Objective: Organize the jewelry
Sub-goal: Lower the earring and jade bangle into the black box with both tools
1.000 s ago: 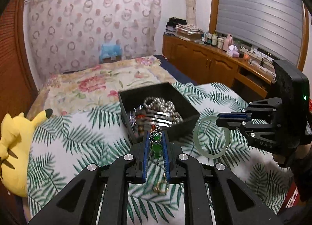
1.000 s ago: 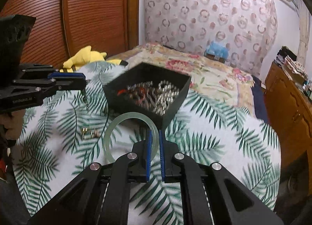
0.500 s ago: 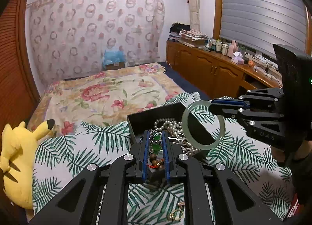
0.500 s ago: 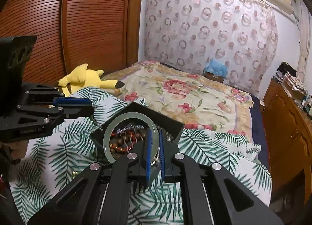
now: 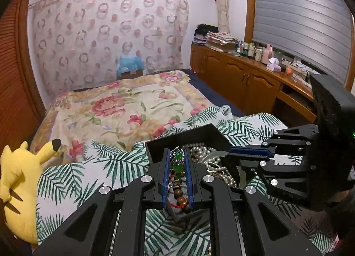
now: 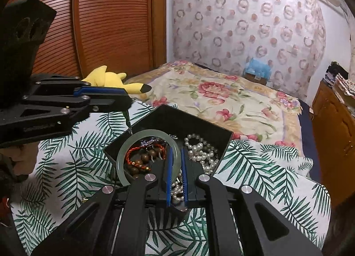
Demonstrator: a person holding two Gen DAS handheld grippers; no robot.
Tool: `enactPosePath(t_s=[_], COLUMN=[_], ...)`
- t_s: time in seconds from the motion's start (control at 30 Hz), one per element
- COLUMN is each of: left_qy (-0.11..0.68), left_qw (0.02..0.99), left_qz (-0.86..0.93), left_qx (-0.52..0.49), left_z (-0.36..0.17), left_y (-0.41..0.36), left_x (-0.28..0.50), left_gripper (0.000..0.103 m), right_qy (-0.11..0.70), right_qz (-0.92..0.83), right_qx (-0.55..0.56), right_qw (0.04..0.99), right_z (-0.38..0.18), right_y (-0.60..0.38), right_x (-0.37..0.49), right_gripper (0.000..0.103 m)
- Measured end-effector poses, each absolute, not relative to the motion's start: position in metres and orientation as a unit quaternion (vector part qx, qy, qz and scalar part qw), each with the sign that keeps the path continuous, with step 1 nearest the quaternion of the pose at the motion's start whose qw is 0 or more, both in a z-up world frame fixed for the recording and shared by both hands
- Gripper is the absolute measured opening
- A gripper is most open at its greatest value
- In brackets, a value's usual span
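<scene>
Palm-leaf bedding (image 5: pixel 93 174) carries a black box (image 6: pixel 177 120) of beads and pearls. Above it, the right gripper (image 6: pixel 176 160) pinches a pale green bangle (image 6: pixel 124 154), and the left gripper (image 5: pixel 177 167) pinches a green-stone necklace (image 5: pixel 177 168). Both pieces seem ready to drop; next, the fingers must spread over the box.

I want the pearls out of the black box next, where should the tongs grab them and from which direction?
Pinch one loop of the pearl strand where it lies heaped on the right side of the black box. Come from above: the walls block any sideways approach, and the jade bangle covers the left side.
</scene>
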State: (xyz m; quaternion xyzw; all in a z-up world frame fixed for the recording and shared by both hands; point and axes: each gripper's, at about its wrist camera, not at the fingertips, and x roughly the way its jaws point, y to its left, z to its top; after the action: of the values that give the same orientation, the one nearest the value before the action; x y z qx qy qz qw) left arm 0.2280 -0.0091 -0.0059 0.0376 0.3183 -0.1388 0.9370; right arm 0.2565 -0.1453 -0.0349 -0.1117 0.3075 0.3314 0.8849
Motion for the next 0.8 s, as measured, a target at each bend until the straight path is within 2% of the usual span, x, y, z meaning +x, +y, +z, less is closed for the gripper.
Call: enactPosePath(t_s=[0.3,0.8], left_qy=[0.325,0.333], left_qw=[0.934,0.932], left_qz=[-0.143,-0.134], left_qx=[0.038,0.049], left_z=[-0.009,-0.013], left_y=[-0.018,-0.022], left_x=[0.243,0.274], left_gripper=[0.012,0.011], right_qy=[0.312,0.307], right_qz=[0.316,0.310], right_qx=[-0.073,-0.060], right_qw=[0.893,0.898], right_z=[-0.038,-0.035], right_y=[-0.162,-0.174], right_x=[0.272,0.275], right_gripper=[0.013,0.013])
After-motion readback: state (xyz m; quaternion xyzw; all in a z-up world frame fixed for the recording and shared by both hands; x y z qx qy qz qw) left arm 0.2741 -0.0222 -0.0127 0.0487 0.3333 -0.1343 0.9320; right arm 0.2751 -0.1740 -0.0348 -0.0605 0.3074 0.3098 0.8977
